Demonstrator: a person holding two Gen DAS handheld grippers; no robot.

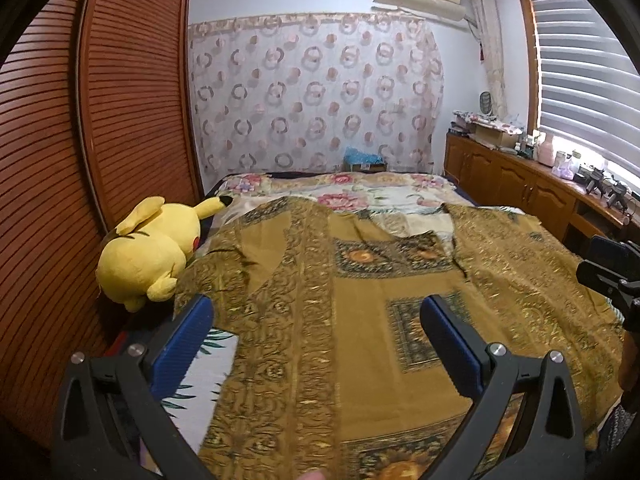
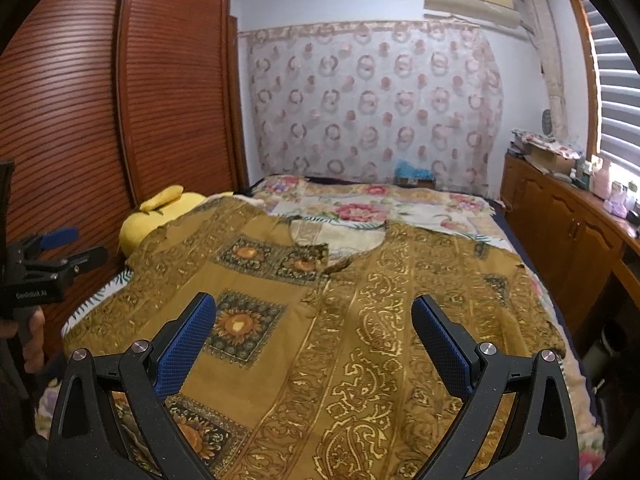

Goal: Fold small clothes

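Two grippers hover above the near end of the bed, each with its blue pads spread wide and nothing between them: the left gripper (image 1: 316, 320) over the garment's left side, the right gripper (image 2: 314, 320) over its middle and right. Beneath them a mustard-gold patterned shirt (image 2: 340, 320) lies spread face up on the floral bedspread (image 2: 360, 204), hem toward the cameras, neckline away, its sleeves reaching out to either side. It looks like thin, light woven cloth, soft and limp, so it should drape and wrinkle rather than hold a crease, and may slide a little over the bedding. My guess is that the safest holds are at a sleeve end or shoulder seam and the matching hem corner, pinching a single layer at the edge. Further back, a yellow plush toy (image 1: 148, 252) lies against the shirt's left sleeve, beside the slatted wardrobe (image 1: 120, 100).
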